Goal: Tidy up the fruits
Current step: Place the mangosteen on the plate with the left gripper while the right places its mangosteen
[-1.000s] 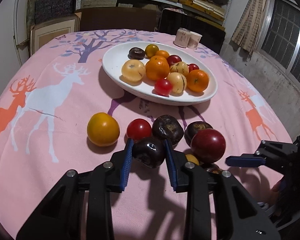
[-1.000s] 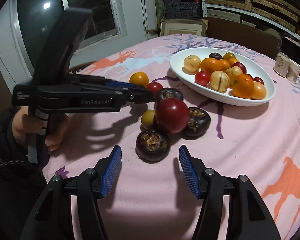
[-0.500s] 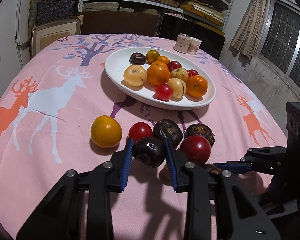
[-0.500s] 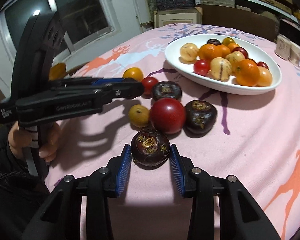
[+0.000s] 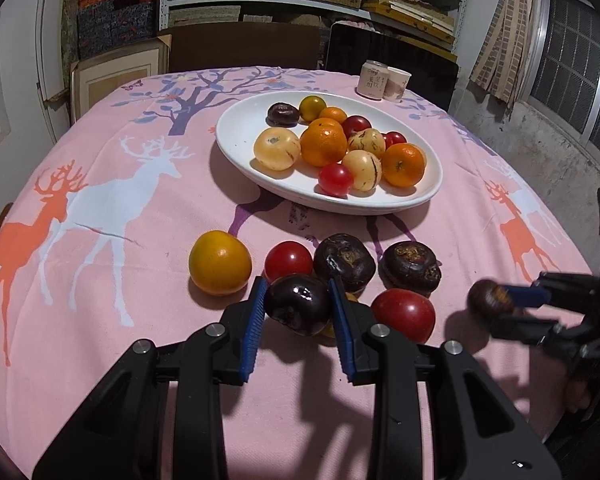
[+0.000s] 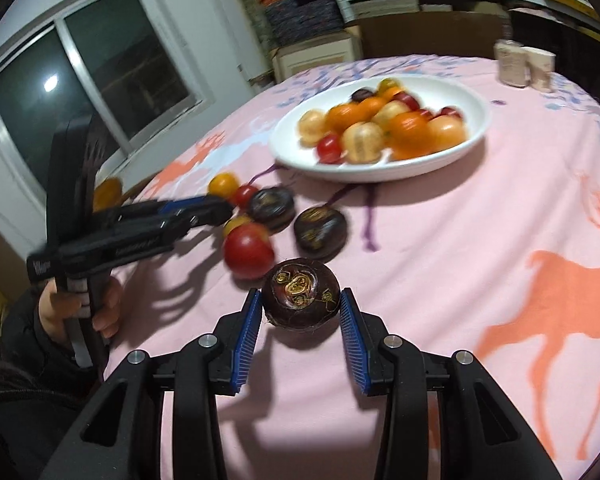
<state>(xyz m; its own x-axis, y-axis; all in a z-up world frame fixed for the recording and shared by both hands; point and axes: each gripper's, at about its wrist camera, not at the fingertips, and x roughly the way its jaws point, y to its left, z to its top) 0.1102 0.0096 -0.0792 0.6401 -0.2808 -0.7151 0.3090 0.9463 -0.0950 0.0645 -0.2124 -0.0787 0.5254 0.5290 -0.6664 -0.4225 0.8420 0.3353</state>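
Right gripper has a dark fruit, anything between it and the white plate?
The right gripper is shut on a dark fruit. A red fruit and another dark fruit lie on the tablecloth between it and the white plate. The held fruit appears lifted, so it can likely pass over them.

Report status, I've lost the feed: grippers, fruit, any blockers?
Left gripper shut on dark fruit. Right gripper shut on second dark fruit, lifted. White plate ahead; loose fruit between.

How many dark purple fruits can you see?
5. One dark fruit sits on the white plate, two more lie on the tablecloth, the left claw holds one, the right claw holds one. More could hide.
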